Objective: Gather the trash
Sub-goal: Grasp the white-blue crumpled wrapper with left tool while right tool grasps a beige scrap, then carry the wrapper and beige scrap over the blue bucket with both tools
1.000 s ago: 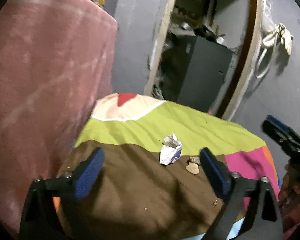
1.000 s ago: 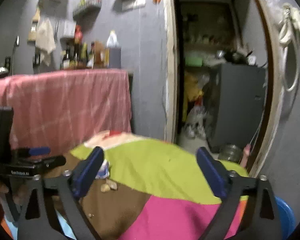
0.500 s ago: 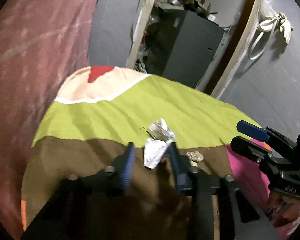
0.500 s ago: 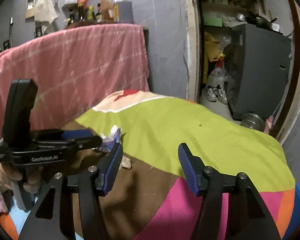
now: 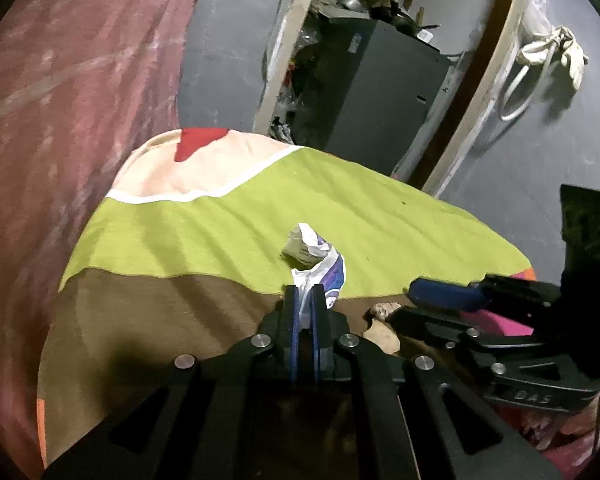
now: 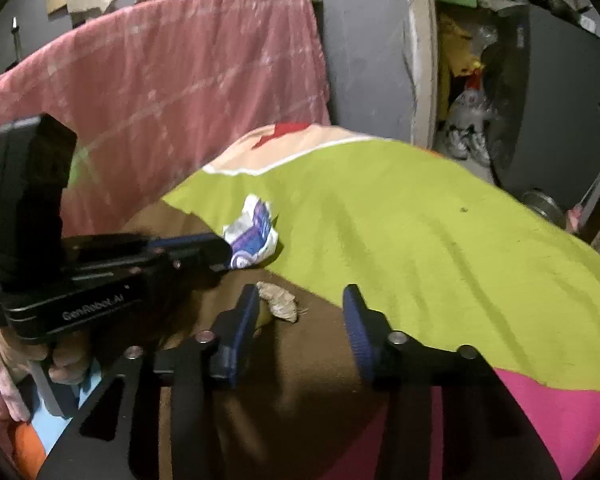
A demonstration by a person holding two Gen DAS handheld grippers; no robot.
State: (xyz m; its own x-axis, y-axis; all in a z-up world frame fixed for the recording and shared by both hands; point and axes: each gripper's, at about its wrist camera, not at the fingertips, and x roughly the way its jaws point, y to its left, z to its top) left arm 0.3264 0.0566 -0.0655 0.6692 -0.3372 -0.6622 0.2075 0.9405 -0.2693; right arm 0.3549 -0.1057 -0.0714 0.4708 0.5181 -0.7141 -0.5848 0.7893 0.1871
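A crumpled white and purple wrapper (image 5: 318, 258) lies where the green and brown patches of the patchwork cloth (image 5: 228, 216) meet. My left gripper (image 5: 305, 296) is shut on its near end. The right wrist view shows the same wrapper (image 6: 254, 232) at the tip of the left gripper (image 6: 216, 250). A brown scrap (image 6: 280, 300) lies on the brown patch between my right gripper's (image 6: 300, 312) jaws, close to the left finger (image 6: 246, 314). Those jaws are closing, with a gap still on the scrap's right side. In the left wrist view the right gripper (image 5: 414, 306) comes in from the right above the brown scraps (image 5: 382, 320).
A pink cloth (image 6: 172, 92) hangs over something tall behind and left of the table. Beyond the table's far edge is a doorway with a dark cabinet (image 5: 380, 96) and a metal pot (image 6: 540, 204) on the floor. A hand (image 6: 66, 364) holds the left gripper's handle.
Both grippers dropped toward the cloth and tipped down. The left jaws closed from wide open onto the wrapper. The right jaws narrowed and now straddle the brown scrap.
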